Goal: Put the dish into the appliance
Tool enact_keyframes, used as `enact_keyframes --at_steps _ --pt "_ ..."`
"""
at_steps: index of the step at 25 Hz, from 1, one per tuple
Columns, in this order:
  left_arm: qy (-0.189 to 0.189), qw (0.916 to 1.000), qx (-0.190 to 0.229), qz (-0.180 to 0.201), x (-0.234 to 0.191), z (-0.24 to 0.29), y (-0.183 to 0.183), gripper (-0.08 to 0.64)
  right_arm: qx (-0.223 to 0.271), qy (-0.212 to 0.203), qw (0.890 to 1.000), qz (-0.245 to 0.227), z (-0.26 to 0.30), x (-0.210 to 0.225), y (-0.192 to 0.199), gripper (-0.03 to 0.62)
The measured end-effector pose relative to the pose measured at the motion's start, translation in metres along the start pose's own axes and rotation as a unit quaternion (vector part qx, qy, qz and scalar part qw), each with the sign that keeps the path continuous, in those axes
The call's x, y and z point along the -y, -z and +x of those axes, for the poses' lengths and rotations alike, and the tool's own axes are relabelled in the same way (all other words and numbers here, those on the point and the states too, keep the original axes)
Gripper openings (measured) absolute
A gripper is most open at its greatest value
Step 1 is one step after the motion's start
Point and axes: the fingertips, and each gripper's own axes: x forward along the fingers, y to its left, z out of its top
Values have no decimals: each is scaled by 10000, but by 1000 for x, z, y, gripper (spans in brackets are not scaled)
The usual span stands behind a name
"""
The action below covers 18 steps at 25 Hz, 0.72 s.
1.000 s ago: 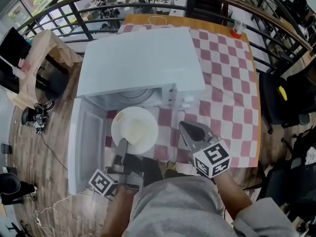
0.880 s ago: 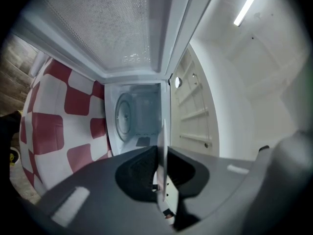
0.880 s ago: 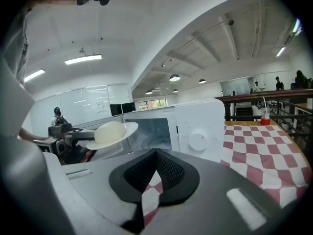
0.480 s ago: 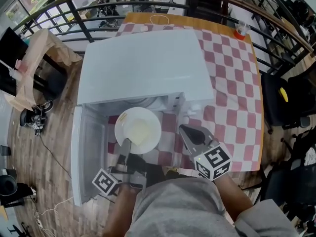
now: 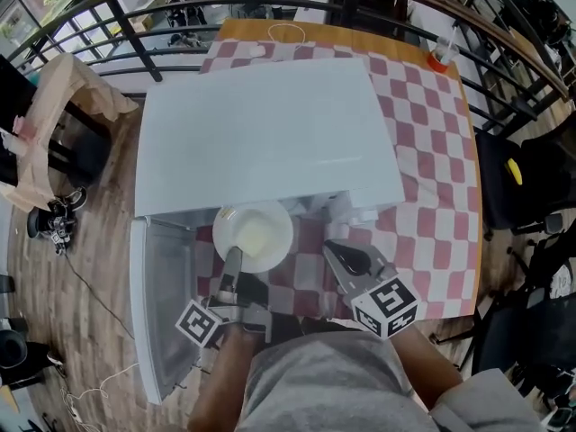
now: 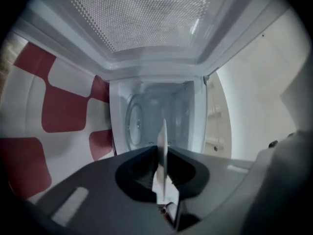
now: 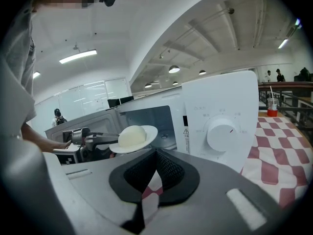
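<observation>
- Where the red-and-white checked cloth covers it, the surface carries a white microwave, which from the head view shows mostly its flat top.
- The microwave's door stands swung wide open at the left of the head view. Only the left gripper view looks straight into the lit cavity, with the glass turntable at its back.
- The left gripper points level at the opening. Its fingers are pressed together on the near rim of the dish, and its own view shows that rim edge-on as a thin white blade between them.
- The right gripper sits just right of the left one, over the cloth in front of the control panel. Its fingers meet at the tips with nothing between them (only cloth shows through the gap lower down).
- The dish, a white plate, is held clear of the surface at the mouth of the cavity, its far edge just under the microwave's front lip. The right gripper view adds what the overhead one flattens: a pale rounded mound at its middle.
- A white dial on the control panel shows only in the right gripper view.
- A small cup stands at the surface's far right corner.
</observation>
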Motion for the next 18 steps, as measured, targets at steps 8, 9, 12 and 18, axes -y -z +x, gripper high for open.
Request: enact_keyframes --at_steps 8,9,12,18 --pt "-185 9998 62 -78 -32 48 -23 37 -242 81 9997 -30 24 0 -1 -3" --pt "-225 9997 65 -91 -36 53 -26 37 -264 90 9996 -33 27 0 -1 -3" --pt "-345 9993 90 -80 -44 66 -34 37 -338 119 9994 -1 33 1 0 -3" --pt "-565 9982 112 -134 -57 81 -39 38 -424 204 9988 107 38 7 5 -3"
